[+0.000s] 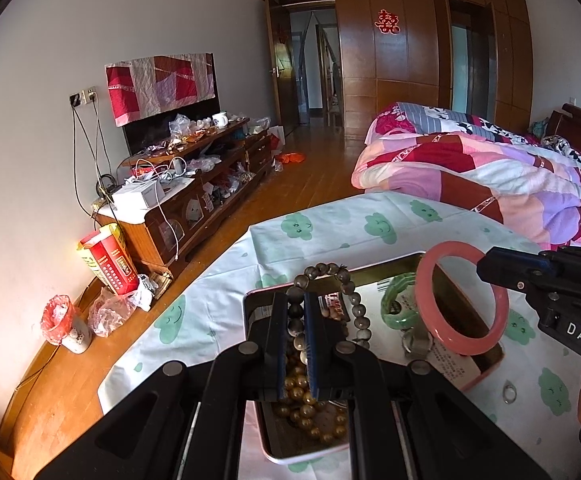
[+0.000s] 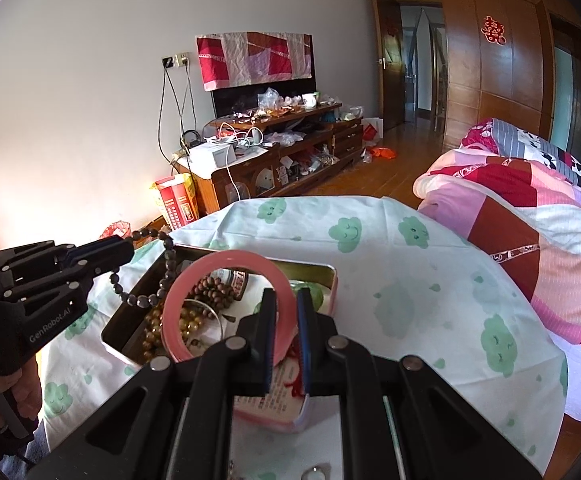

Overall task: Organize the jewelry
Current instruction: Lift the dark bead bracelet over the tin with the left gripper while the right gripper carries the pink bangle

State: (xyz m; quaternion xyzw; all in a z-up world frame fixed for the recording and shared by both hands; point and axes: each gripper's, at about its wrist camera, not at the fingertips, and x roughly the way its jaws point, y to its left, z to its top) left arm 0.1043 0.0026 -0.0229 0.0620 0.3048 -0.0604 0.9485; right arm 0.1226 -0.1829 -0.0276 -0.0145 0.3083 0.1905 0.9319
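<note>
A lived-in bedroom at home. There's a bed (image 1: 490, 168) under a patchwork quilt, wooden wardrobes (image 1: 402, 40), and a cluttered TV cabinet (image 1: 194, 184) along the wall.

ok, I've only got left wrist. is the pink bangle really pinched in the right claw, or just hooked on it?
Observer: Pinched. From the right wrist, the right claw has its blue pads shut on the near rim of the smooth pink bangle, which stands upright over the open metal tin.
Operator: And my beads from that side?
Observer: The dark round-bead bracelet hangs as a loop from the left claw, its low end at the tin's left wall, not lying inside.
Operator: Anything in the tin I miss?
Observer: A red cord lies on the printed paper in the near corner.
</note>
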